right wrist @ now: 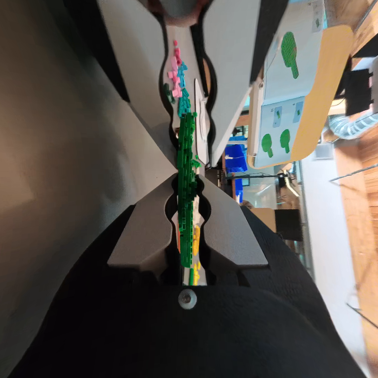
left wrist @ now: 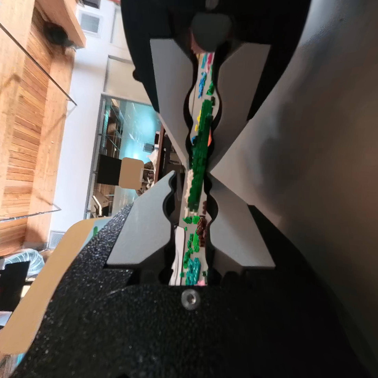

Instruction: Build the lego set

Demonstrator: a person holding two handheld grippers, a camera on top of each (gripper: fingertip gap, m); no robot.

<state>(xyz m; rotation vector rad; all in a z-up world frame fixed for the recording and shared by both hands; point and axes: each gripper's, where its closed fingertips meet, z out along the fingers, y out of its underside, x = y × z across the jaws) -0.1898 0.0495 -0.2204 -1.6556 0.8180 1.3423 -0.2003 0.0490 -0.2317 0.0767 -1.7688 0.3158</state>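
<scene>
Green brick plate (right wrist: 185,204) stands edge-on between the pads of your right gripper (right wrist: 187,178). Both fingertips (right wrist: 163,190) press on its two faces, so that gripper is closed on the plate and carrying it. Your left gripper (left wrist: 190,173) faces it from the opposite end, with its jaws narrowly parted. The same plate (left wrist: 199,163) runs into that gap. The left-hand fingertip (left wrist: 163,184) stands visibly clear of it, with grey tabletop (left wrist: 184,204) showing between them. The plate lies close against the other fingertip, though you cannot tell whether they touch. So the left holds nothing, and the plate's weight hangs on the right alone. The long axis of the plate runs straight along both pairs of fingers, from one gripper toward the other, with its thin edge turned to each camera. Beyond the fingers, loose bricks lie scattered on the table: white ones (left wrist: 189,184) just beside the plate, brown ones (left wrist: 201,229), yellow ones (right wrist: 196,239), and farther off pink (right wrist: 174,77) and teal (right wrist: 182,71) heaps. An instruction booklet (right wrist: 286,102) rests open on a tan board (right wrist: 327,81) well to the side, showing green paddle-shaped pictures. Its small print is too blurred to read, and no brand mark shows.
</scene>
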